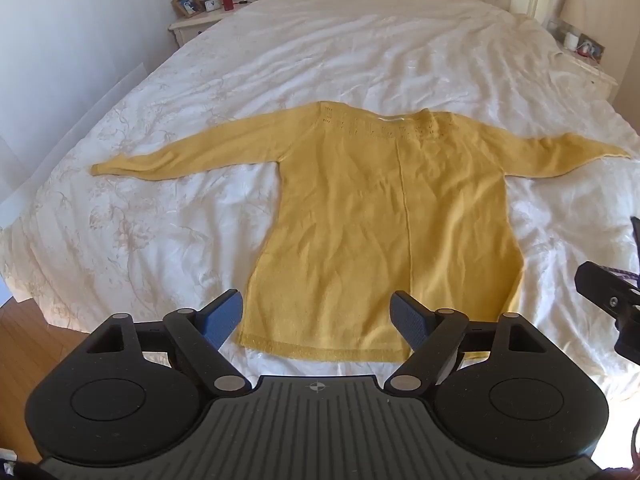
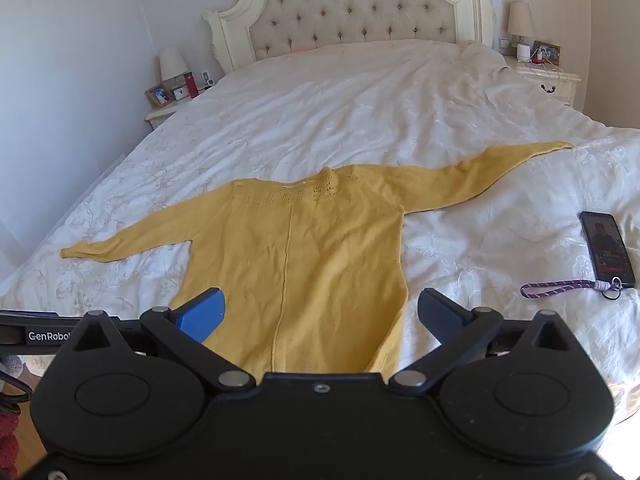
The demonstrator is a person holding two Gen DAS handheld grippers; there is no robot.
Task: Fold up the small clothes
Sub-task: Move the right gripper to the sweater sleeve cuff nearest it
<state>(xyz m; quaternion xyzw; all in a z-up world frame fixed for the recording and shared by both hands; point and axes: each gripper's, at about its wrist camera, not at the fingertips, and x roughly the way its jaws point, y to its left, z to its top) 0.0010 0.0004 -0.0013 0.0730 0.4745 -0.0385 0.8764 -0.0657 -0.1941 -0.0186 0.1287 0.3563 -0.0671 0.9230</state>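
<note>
Yellow knit makes up the sweater [image 1: 384, 208], which lies spread flat on the white bed [image 1: 328, 48], back side up judging by the raised seam down its middle, with nothing folded yet. Its long axis from hem to neckline runs from 6 o'clock to 12 o'clock in the left wrist view: the hem sits nearest the cameras and the neckline points toward the tufted headboard [image 2: 352, 4]. The sleeves stretch out across that axis, one toward 9 o'clock and the other toward 3 o'clock. The left tongs [image 1: 318, 316] hang spread wide just above the hem, pinching nothing; the right tongs [image 2: 320, 314] are likewise spread and empty over the lower body of the garment, toward its right edge. Several things could go wrong from here. The knit looks thin and limp, so a pinch that also catches the bedcover beneath would drag the wrinkled cover along and skew the fold. Lifting one hem corner ahead of the other would probably twist the body off its axis and leave the sleeves uneven. The far sleeve ends lie well apart from both tongs, so reaching for them risks brushing and rumpling the flat body. A phone [image 2: 607, 246] with a braided wrist strap [image 2: 556, 289] lies on the bed at about 3 o'clock in the right wrist view, near the right sleeve's sweep path, and a sleeve swung inward carelessly could snag the strap.
</note>
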